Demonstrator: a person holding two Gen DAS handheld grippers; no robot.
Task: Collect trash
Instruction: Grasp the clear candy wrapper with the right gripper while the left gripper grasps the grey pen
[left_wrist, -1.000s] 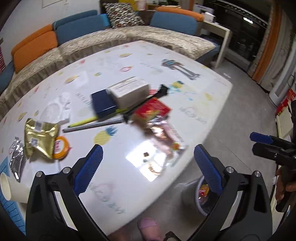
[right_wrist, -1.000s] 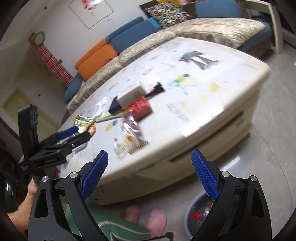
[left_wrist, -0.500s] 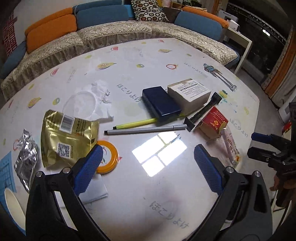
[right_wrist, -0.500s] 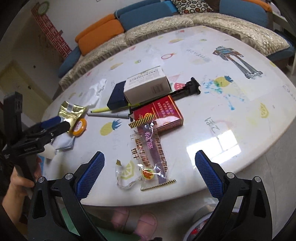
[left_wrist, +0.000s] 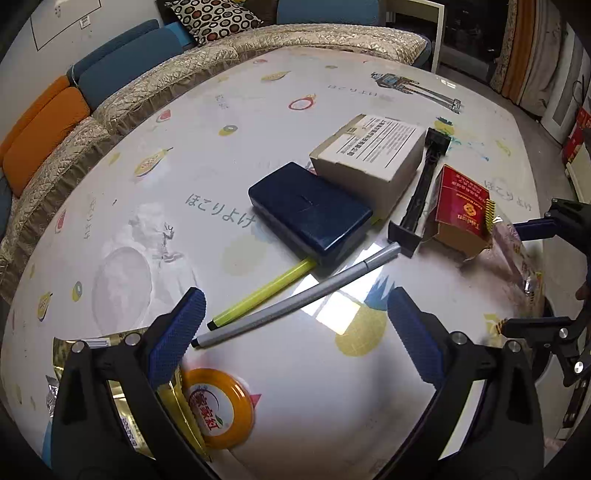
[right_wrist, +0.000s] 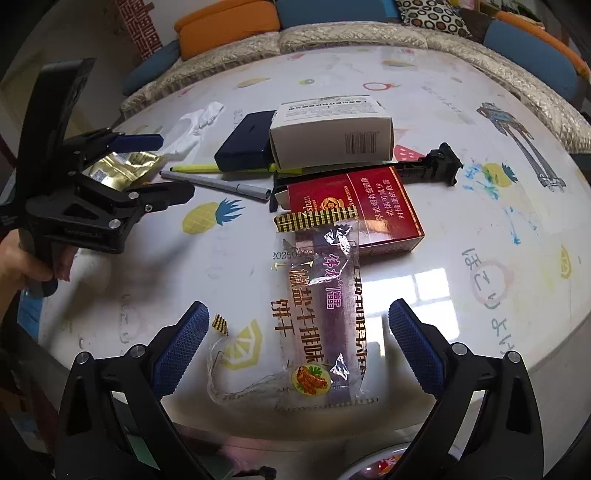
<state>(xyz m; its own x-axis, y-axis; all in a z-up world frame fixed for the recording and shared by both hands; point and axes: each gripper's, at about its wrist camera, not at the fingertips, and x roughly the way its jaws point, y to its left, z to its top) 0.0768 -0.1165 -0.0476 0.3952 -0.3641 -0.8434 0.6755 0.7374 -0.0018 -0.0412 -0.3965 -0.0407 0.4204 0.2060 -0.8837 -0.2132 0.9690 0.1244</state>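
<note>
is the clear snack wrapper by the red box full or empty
Empty, it seems: the clear snack wrapper lies flat and see-through, the table print showing through. Its top end overlaps the red box.

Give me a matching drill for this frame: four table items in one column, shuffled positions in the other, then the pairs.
Items
1. clear snack wrapper
2. gold foil pouch
3. yellow pen
4. red cigarette pack

Positions
A. one end tucked under the navy case
B. under the top end of the wrapper
C. between the open right tongs
D. beside the left tongs, far left of the right wrist view

Pairs: 1-C, 2-D, 3-A, 4-B
</note>
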